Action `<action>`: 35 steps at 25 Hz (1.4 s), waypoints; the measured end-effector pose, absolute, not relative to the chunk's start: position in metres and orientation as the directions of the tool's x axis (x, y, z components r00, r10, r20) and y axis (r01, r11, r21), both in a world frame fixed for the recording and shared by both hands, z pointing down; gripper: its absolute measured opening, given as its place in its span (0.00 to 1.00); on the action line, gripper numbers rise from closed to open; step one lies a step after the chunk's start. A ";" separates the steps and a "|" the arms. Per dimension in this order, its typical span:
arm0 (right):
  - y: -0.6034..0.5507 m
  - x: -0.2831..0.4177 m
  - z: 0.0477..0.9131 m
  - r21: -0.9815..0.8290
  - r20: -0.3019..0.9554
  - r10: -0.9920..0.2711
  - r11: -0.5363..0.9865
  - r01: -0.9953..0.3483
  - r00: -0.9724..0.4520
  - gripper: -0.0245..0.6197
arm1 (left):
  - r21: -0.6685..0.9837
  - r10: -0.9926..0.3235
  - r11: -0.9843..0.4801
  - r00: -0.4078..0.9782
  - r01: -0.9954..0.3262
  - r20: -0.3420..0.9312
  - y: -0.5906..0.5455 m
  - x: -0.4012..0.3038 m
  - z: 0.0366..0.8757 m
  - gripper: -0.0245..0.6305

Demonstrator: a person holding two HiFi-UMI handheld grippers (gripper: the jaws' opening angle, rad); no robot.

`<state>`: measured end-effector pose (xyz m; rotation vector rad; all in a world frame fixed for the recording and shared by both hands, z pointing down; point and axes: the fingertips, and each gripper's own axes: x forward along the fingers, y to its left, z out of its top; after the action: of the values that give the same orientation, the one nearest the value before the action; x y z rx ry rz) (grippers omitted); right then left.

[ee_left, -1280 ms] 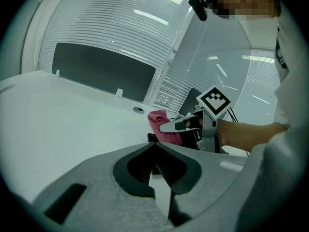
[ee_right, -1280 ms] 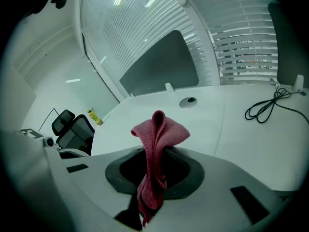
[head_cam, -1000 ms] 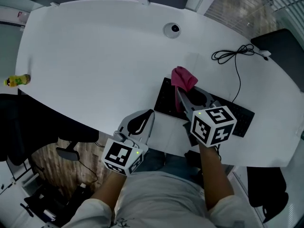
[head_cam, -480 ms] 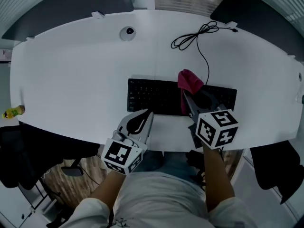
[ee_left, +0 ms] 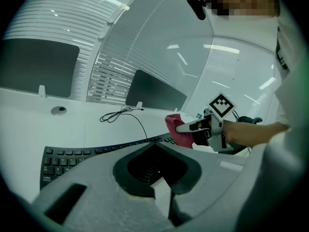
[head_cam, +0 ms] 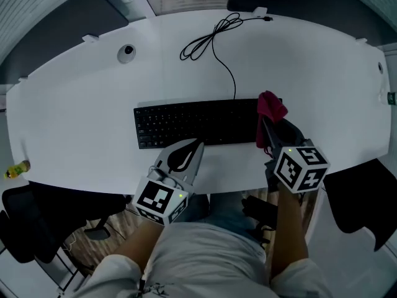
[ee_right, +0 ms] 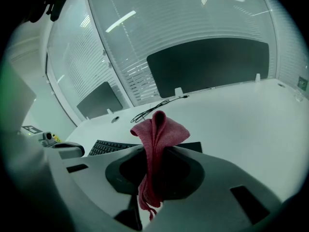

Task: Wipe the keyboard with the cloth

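Right gripper (head_cam: 265, 128) is pinching the red cloth (head_cam: 271, 106) tight, with a bunch poking up past the tips and the tail dangling between the jaws. It's at the right end of the black keyboard (head_cam: 192, 121), though honestly I can't tell if the cloth actually touches the keys. Left gripper (head_cam: 195, 148) has its jaws closed on nothing, at the near edge of the white table (head_cam: 80, 104), just in front of the keyboard.
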<state>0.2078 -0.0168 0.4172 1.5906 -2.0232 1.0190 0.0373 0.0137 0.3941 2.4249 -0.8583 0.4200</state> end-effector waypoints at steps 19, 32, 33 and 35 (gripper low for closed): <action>0.010 0.289 0.454 -0.259 0.747 -0.627 0.030 -0.965 -0.220 0.15 | 0.391 -0.470 -0.649 0.748 -0.653 0.468 0.031 0.090 0.403 0.05; 0.006 0.269 0.460 -0.256 0.761 -0.603 0.060 -0.965 -0.239 0.15 | 0.393 -0.507 -0.613 0.723 -0.685 0.469 0.033 0.067 0.406 0.05; 0.005 0.267 0.460 -0.256 0.761 -0.603 0.063 -0.965 -0.241 0.15 | 0.393 -0.508 -0.613 0.722 -0.686 0.469 0.033 0.065 0.406 0.05; 0.005 0.261 0.459 -0.258 0.760 -0.601 0.069 -0.964 -0.247 0.15 | 0.392 -0.511 -0.611 0.721 -0.688 0.469 0.033 0.062 0.406 0.05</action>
<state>0.2614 0.0053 0.4594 1.5498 -1.8947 1.0446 0.0615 0.0333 0.4058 2.3671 -0.9079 0.4203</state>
